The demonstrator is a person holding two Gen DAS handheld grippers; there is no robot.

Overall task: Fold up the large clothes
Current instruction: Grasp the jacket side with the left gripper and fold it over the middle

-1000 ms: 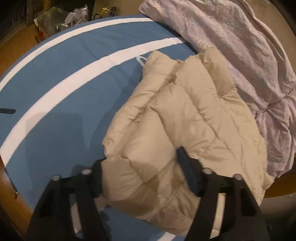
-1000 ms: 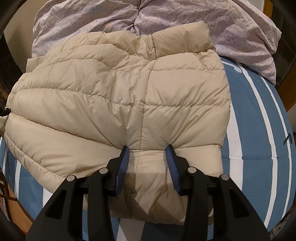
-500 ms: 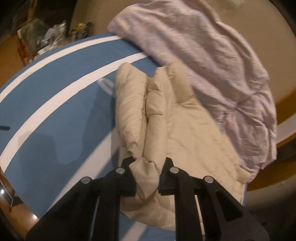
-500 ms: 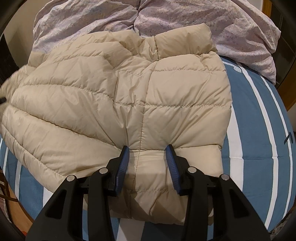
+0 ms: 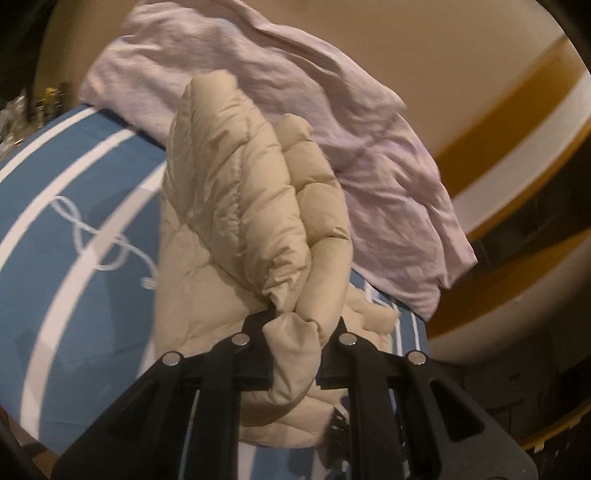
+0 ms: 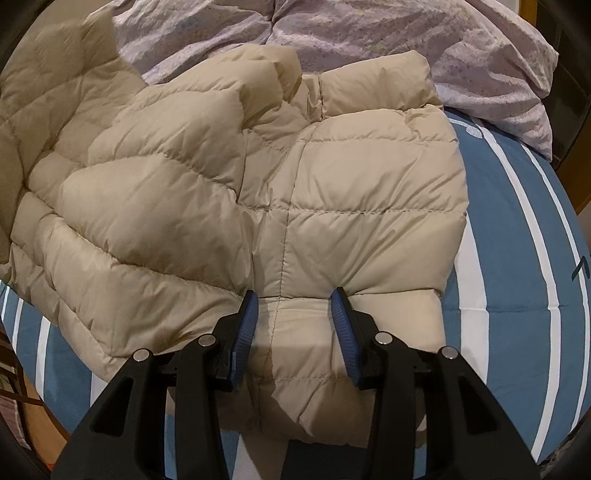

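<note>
Item: beige quilted down jacket [image 6: 280, 206], puffy and stitched in horizontal channels, lying on a blue bedsheet with white stripes [image 6: 517, 295], its collar end toward a crumpled pale lilac duvet [image 6: 369, 33] heaped at the far side. Left gripper [image 5: 295, 325]: black two-finger tool, clenched on a bunched edge of the jacket [image 5: 255, 206], which rises off the sheet in a rumpled column; judged purpose, to carry that side over the body for a fold. In the right wrist view the raised portion shows as a flap standing at the far left. Right gripper [image 6: 293, 325]: black frame with blue ribbed pads [image 6: 245, 328], jaws part-way apart and pressed down into the hem panel either side of the centre seam, fabric bulging between them; whether the pads pinch it or merely pin it cannot be told. Judged purpose: to anchor the jacket so it does not slide while the other side is drawn across. Fold not yet laid down.
</note>
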